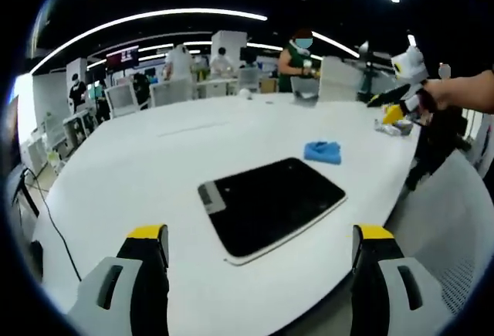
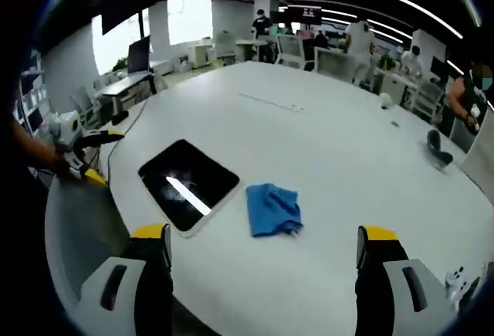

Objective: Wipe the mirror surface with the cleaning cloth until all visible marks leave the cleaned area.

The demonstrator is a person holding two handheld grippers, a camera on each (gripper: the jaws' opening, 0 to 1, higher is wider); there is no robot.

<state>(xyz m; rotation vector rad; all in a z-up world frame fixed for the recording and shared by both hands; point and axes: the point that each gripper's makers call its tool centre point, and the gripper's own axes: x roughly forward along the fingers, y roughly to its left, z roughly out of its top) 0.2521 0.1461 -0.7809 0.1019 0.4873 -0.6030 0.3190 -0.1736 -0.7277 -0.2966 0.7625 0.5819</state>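
Marks on mirror point(image 2: 187, 181) too small to tell, both claws cut off at bottom edge, bkgd people blurred

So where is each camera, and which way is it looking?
Left gripper view: rides the left tool, looking across the white table at the mirror; the person's hand holds the right tool far right.
Right gripper view: rides the right tool, looking over the blue cloth; the left tool is at far left.
Both views share the mirror, cloth and table.
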